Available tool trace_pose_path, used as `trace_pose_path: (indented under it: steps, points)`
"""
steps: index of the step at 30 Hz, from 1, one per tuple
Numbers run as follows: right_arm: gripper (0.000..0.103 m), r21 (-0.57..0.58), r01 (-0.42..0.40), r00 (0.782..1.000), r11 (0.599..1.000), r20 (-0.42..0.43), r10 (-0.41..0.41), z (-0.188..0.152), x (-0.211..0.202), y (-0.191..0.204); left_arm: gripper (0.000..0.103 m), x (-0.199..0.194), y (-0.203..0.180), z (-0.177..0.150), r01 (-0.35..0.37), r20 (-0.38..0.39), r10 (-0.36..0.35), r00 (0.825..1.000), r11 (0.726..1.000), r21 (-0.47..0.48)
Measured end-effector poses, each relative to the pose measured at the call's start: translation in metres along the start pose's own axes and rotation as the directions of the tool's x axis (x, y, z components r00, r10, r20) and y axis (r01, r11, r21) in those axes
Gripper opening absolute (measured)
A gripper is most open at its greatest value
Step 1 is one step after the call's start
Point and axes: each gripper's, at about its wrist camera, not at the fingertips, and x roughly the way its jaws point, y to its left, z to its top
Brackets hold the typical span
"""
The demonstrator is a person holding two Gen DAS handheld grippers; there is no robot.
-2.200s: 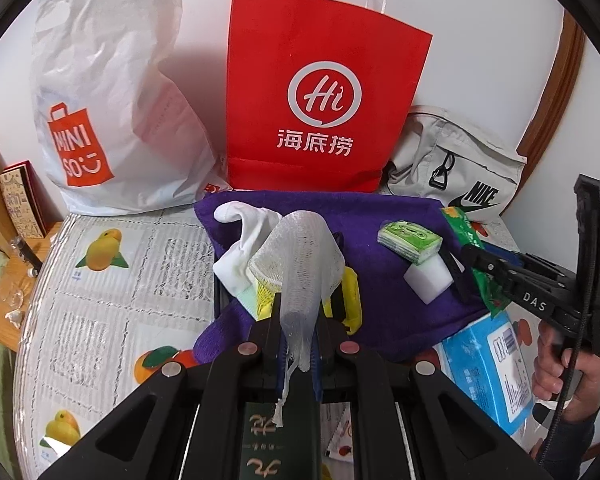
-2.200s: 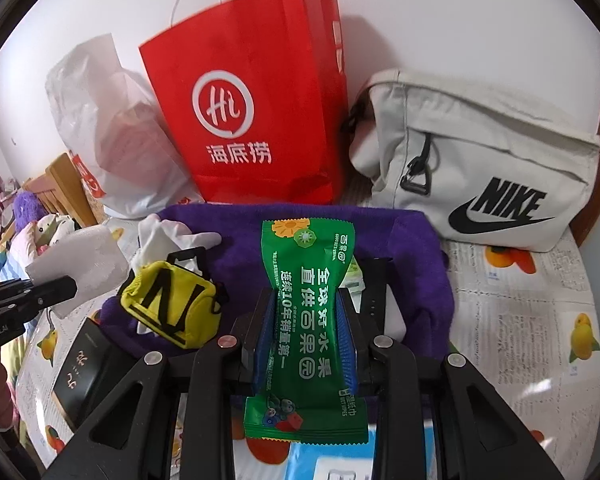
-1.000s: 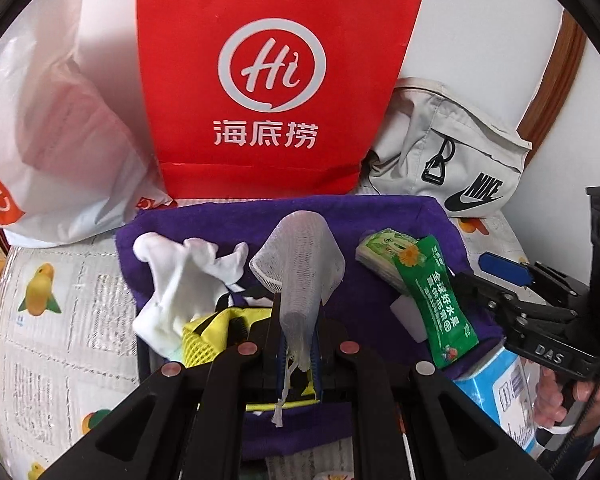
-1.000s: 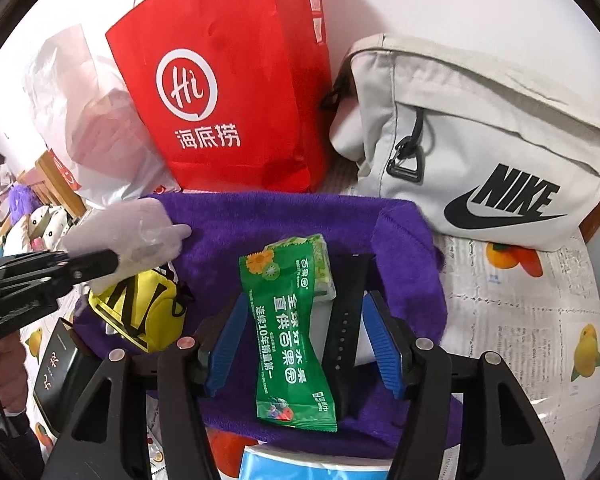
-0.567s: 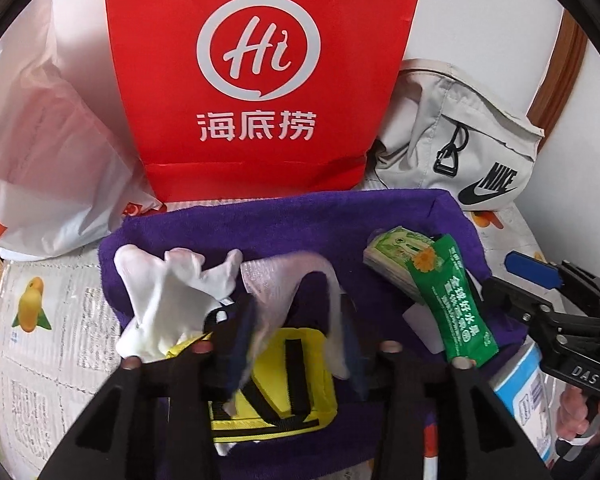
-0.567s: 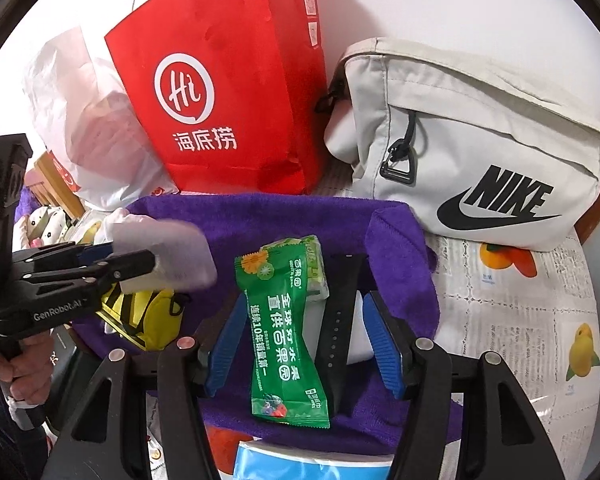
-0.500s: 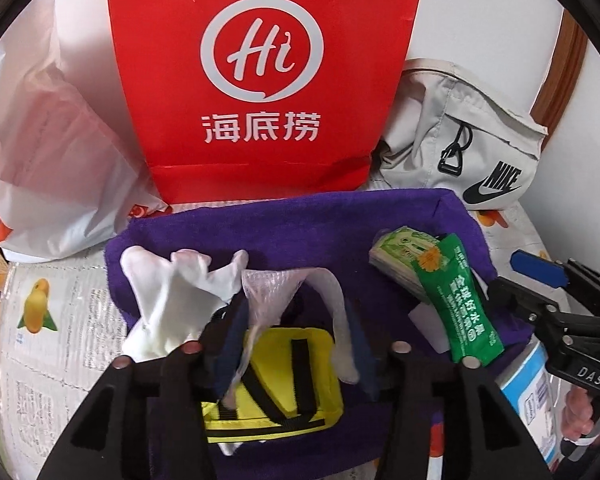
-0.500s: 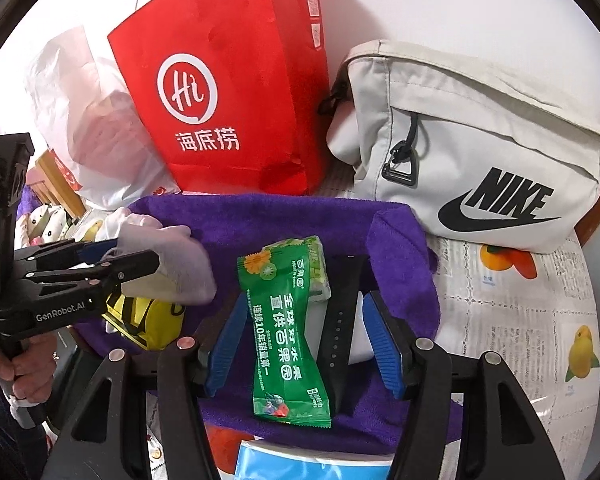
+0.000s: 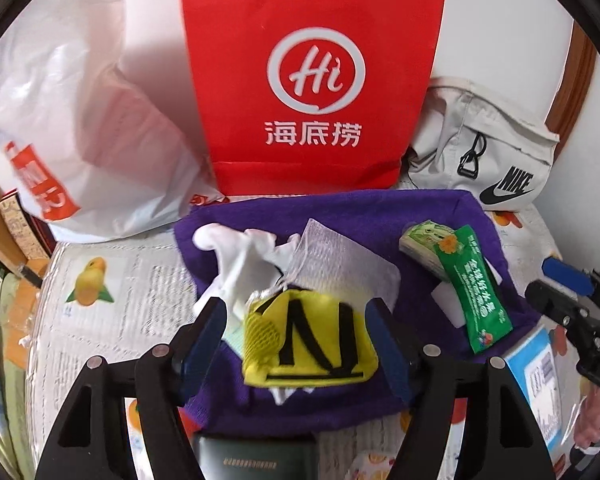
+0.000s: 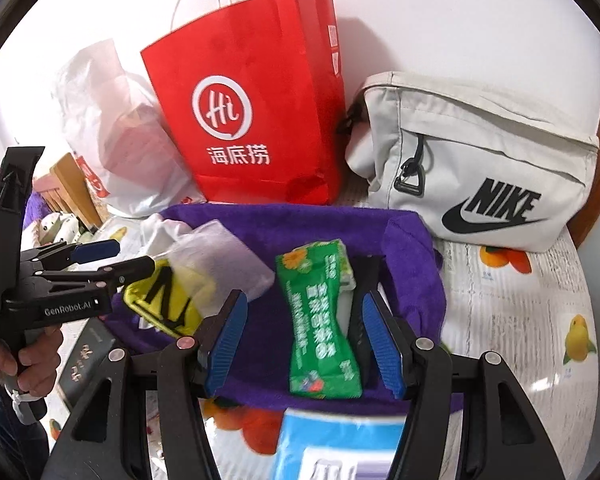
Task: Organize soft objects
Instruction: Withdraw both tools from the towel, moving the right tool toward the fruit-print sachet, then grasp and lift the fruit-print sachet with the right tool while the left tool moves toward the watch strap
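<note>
Our left gripper (image 9: 296, 320) has just been opening – the mesh pouch (image 9: 340, 264) lies free at its 12 o'clock on the purple towel (image 9: 340, 216). Right gripper (image 10: 304, 344) gapes empty, straddling the upright-running green pack (image 10: 320, 320).

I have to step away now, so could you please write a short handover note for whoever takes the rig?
Left gripper: open; its fingers have just been opening, and the white mesh cloth it carried lies released on the purple towel, partly over the yellow pouch.
Right gripper: open, holding nothing, over the green wipes packet, which lies on the towel.
Done: mesh cloth and green packet placed on the towel beside the white gloves.
Left: probably the blue tissue pack at the towel's near edge.
</note>
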Motion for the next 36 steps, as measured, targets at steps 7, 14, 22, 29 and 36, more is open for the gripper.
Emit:
trace_pose_path:
  steps: [7, 14, 22, 29, 36]
  points:
    - [0.060, 0.020, -0.001, 1.000, 1.000, -0.002, 0.001, -0.039, -0.040, 0.015, 0.070, -0.039, 0.003, -0.022, 0.033, 0.035, -0.033, 0.999, 0.999, -0.005]
    - [0.059, -0.001, 0.005, 1.000, 1.000, 0.010, -0.005, -0.086, -0.083, 0.037, 0.070, -0.076, -0.004, -0.052, 0.060, 0.057, -0.061, 0.997, 0.998, 0.019]
    - [0.049, -0.001, -0.046, 0.998, 0.999, -0.030, 0.046, -0.139, -0.098, 0.062, 0.070, -0.099, -0.006, -0.091, 0.075, 0.054, -0.076, 0.996, 0.997, 0.014]
    - [0.056, -0.106, -0.105, 0.994, 0.989, -0.031, 0.102, -0.148, -0.063, 0.106, 0.070, -0.113, 0.025, -0.115, 0.024, 0.063, -0.022, 0.998, 0.999, -0.028]
    - [0.073, -0.157, -0.037, 0.997, 0.987, -0.079, 0.025, -0.146, 0.001, 0.127, 0.070, -0.117, 0.073, -0.128, -0.017, 0.061, 0.022, 0.998, 0.996, -0.085]
